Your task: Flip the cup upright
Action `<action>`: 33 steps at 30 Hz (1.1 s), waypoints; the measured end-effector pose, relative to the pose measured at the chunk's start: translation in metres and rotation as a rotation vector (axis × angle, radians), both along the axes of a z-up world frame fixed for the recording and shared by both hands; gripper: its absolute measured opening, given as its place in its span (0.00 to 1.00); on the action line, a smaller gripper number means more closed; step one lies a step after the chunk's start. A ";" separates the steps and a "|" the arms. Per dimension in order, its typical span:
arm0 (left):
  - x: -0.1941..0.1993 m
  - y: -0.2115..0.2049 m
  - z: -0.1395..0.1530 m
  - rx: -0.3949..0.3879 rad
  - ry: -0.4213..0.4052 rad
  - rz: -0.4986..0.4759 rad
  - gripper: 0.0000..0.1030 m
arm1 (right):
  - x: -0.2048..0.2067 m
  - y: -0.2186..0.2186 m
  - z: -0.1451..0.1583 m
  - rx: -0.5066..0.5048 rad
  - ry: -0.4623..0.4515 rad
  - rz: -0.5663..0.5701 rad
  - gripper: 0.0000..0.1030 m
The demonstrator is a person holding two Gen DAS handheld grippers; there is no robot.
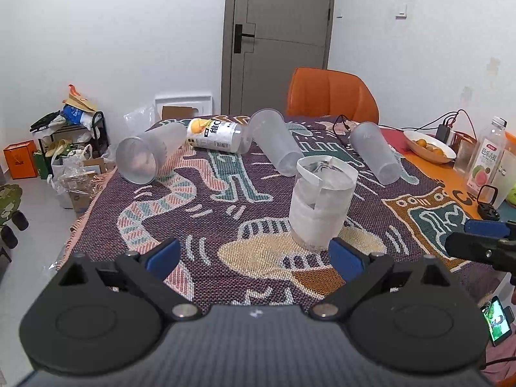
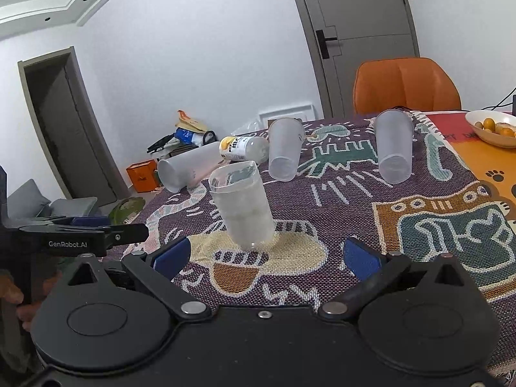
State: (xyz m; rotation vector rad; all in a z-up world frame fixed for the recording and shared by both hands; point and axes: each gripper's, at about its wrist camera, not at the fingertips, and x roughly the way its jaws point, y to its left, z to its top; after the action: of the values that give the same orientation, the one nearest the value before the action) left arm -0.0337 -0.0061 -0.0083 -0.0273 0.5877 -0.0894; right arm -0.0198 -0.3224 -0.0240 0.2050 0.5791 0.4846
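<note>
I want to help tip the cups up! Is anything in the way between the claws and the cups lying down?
Yes. An upright cup stands right ahead of the open left claw and right claw, before the middle fallen cup. The left and right fallen cups look reachable around it.

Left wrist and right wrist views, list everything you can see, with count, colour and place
upright cup: 1, clear with white wrap, standing near blanket centre
tipped cups: 3, frosted clear, lying on their sides across the far blanket
bottle: 1, white and yellow label, lying between two tipped cups
blanket: 1, purple patterned, covering the table
fruit bowl: 1, white, far right
juice bottle: 1, clear, right edge
chair: 1, orange, behind table
left gripper: open, empty
right gripper: open, empty
</note>
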 end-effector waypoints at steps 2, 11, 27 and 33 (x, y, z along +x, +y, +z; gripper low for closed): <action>0.000 0.000 0.000 -0.001 0.001 0.001 0.95 | 0.000 0.000 0.000 -0.002 0.000 -0.001 1.00; 0.001 0.003 -0.003 -0.007 0.004 0.005 0.95 | 0.001 0.002 -0.001 -0.002 0.004 -0.006 1.00; 0.000 0.009 -0.004 -0.020 0.006 0.013 0.95 | 0.003 0.002 -0.001 -0.002 0.010 -0.009 1.00; -0.001 0.009 -0.004 -0.021 0.007 0.013 0.95 | 0.002 0.002 -0.001 -0.002 0.010 -0.011 1.00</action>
State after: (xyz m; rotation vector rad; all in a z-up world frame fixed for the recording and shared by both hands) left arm -0.0344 0.0033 -0.0124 -0.0517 0.5931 -0.0829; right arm -0.0178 -0.3203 -0.0247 0.2090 0.5879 0.4726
